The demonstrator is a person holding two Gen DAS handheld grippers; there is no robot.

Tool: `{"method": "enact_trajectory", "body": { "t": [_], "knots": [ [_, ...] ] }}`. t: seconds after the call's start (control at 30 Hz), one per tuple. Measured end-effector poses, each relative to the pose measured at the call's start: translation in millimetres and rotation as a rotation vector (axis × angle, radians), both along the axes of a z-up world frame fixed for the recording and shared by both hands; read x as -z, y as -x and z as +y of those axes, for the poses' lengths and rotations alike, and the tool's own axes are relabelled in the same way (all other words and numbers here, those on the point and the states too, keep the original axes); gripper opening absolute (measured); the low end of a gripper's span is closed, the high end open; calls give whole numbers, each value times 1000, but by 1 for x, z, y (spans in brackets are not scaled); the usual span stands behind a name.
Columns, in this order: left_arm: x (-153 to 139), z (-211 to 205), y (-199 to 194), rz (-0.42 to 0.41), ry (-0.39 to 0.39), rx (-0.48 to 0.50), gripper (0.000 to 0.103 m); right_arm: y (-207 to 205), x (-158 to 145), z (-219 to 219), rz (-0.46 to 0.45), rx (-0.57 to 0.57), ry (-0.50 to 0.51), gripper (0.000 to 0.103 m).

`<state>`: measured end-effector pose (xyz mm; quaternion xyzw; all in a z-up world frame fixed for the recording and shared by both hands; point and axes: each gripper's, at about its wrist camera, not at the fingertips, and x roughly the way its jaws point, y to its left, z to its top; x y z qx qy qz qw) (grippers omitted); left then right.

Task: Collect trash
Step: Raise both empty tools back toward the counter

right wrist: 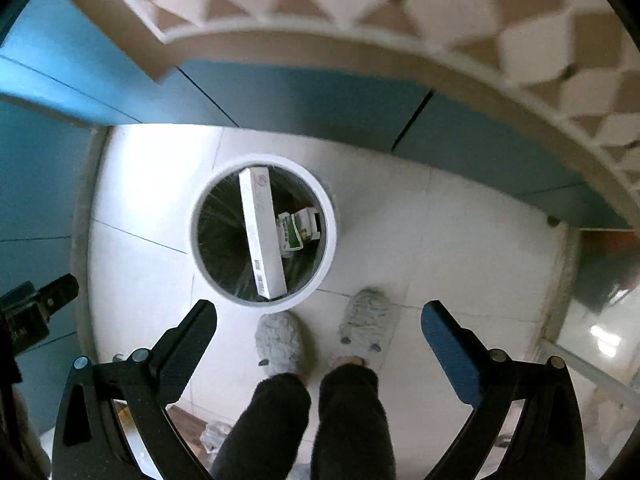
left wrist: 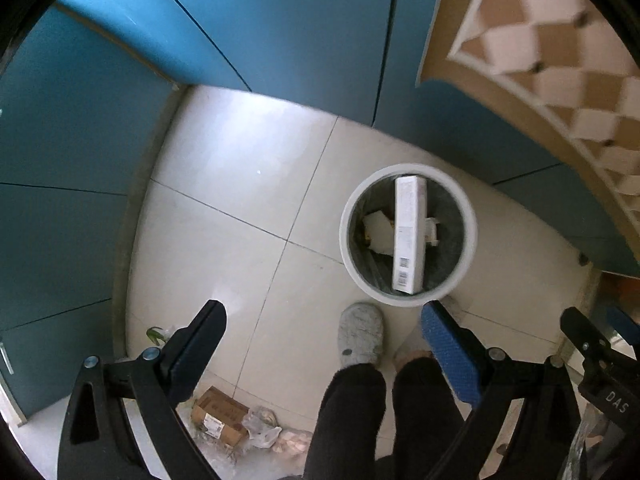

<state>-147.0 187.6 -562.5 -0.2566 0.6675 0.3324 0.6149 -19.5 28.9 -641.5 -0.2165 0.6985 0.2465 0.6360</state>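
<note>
Both jaws wide, nothing held: left gripper (left wrist: 322, 326), right gripper (right wrist: 319, 326). Long white box (left wrist: 408, 234) lies slantwise inside the bin (left wrist: 344, 236). Brown carton (left wrist: 220, 418) and wrappers remain on floor behind my feet; turn there, descend squarely

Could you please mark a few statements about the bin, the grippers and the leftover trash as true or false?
1. A long white box stands slanted inside the round white bin. True.
2. The left gripper holds a box. False: its jaws are open and empty.
3. The right gripper is open. True.
4. All trash is binned. False: a brown cardboard box and crumpled plastic wrap lie on the floor.
5. The person wears grey slippers. True.
</note>
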Motion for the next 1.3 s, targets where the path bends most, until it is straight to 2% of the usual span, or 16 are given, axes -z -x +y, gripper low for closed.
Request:
{"method": "enact_trajectory", "body": {
  "t": [0.27, 0.43, 0.73, 0.93, 1.07, 1.2, 1.3],
  "knots": [
    [-115, -21, 10, -91, -15, 42, 100, 10, -137, -8, -46, 11, -80, 103],
    [-174, -33, 18, -136, -38, 69, 100, 16, -222, -18, -81, 23, -145, 103],
    [-263, -62, 25, -232, -76, 125, 100, 40, -343, -39, -115, 23, -228, 103],
    [-313, -71, 26, -281, -141, 161, 100, 52, -394, -55, -143, 33, -268, 103],
    [-344, -73, 19, -312, -224, 180, 100, 52, -416, -67, -146, 69, -313, 103],
    [-365, -69, -11, -351, -298, 198, 100, 39, -436, -80, -145, 145, -384, 103],
    [-378, -68, -46, -378, -351, 222, 100, 13, -450, -89, -168, 205, -426, 103]
  ]
}}
